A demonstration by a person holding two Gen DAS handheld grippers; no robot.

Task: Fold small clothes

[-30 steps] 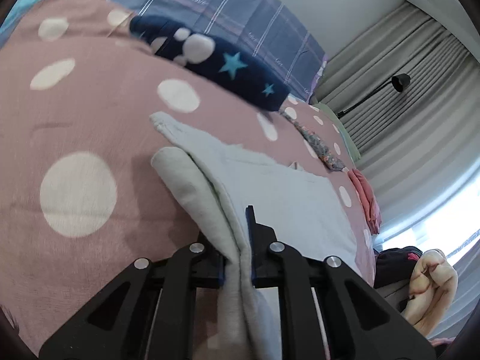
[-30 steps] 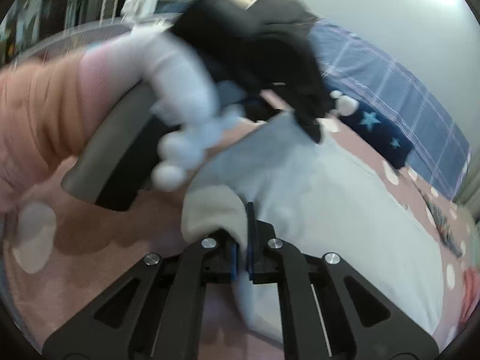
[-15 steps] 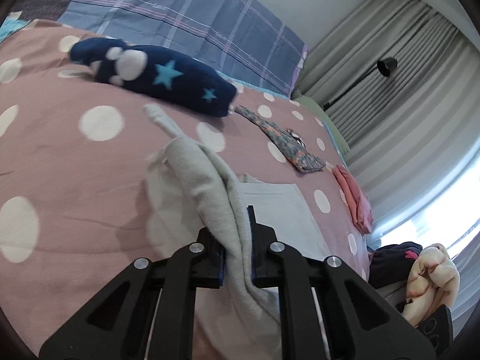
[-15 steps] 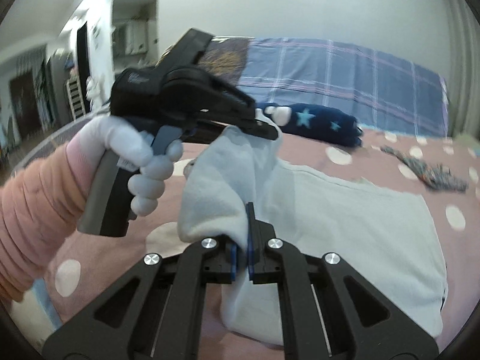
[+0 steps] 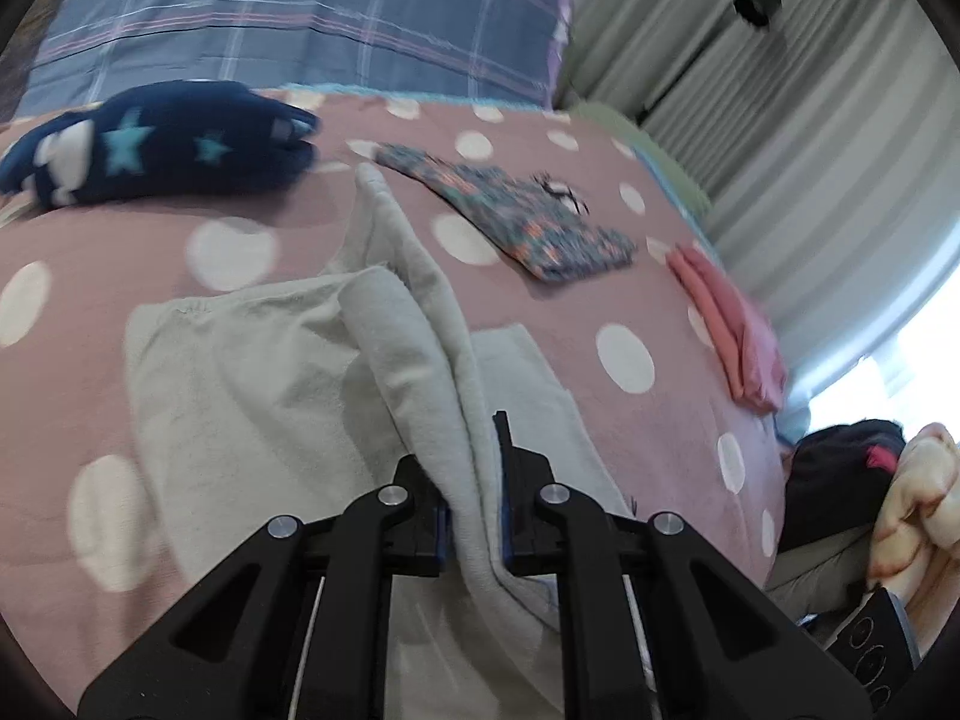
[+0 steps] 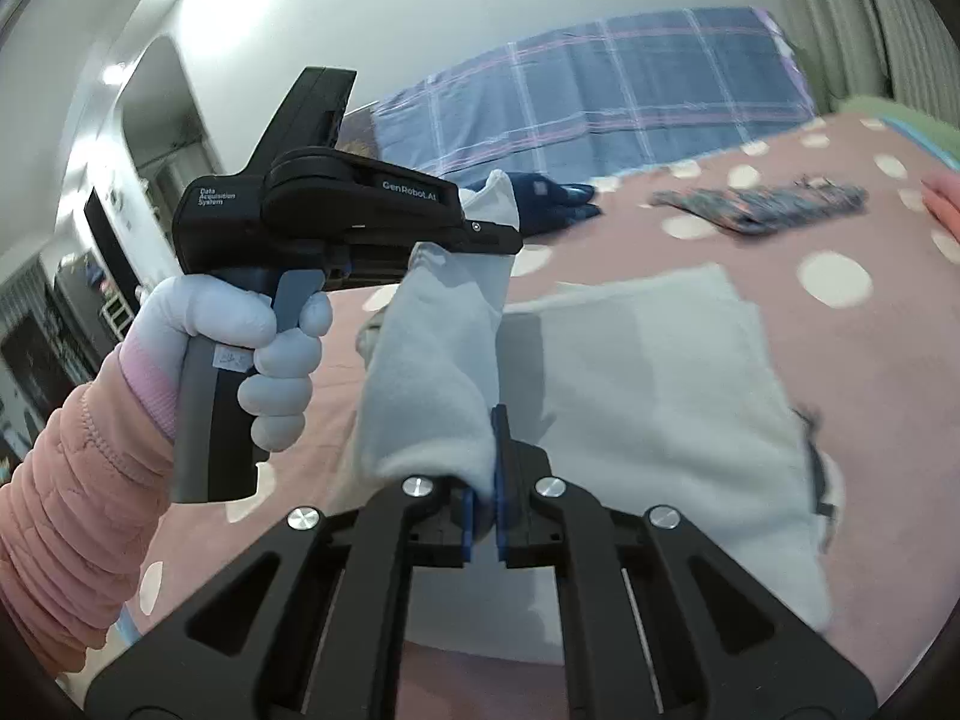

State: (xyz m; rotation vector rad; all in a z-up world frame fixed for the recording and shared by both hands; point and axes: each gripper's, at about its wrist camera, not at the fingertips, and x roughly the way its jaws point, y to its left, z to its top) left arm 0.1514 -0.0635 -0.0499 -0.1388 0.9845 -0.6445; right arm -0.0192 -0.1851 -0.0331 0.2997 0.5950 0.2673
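Observation:
A pale grey-green garment (image 5: 252,372) lies on the pink polka-dot bedspread (image 5: 600,312). One edge is lifted as a thick fold, and my left gripper (image 5: 474,480) is shut on that fold. In the right wrist view the same garment (image 6: 660,372) spreads to the right, and a raised flap of it (image 6: 432,360) runs between both grippers. My right gripper (image 6: 483,474) is shut on the near end of that flap. The left gripper's body (image 6: 336,210), held by a gloved hand (image 6: 252,336) in a pink sleeve, pinches the far end.
A navy star-patterned garment (image 5: 156,144) lies near the plaid pillow (image 5: 300,18). A folded multicoloured piece (image 5: 516,222) and a folded pink piece (image 5: 732,324) rest toward the bed's right edge. Curtains (image 5: 810,138) hang beyond, with dark and cream items (image 5: 852,480) beside the bed.
Both grippers have swept across the bed, carrying the garment's lifted edge over its flat part. The right gripper has rolled, and the folded pieces at the right have come into view.

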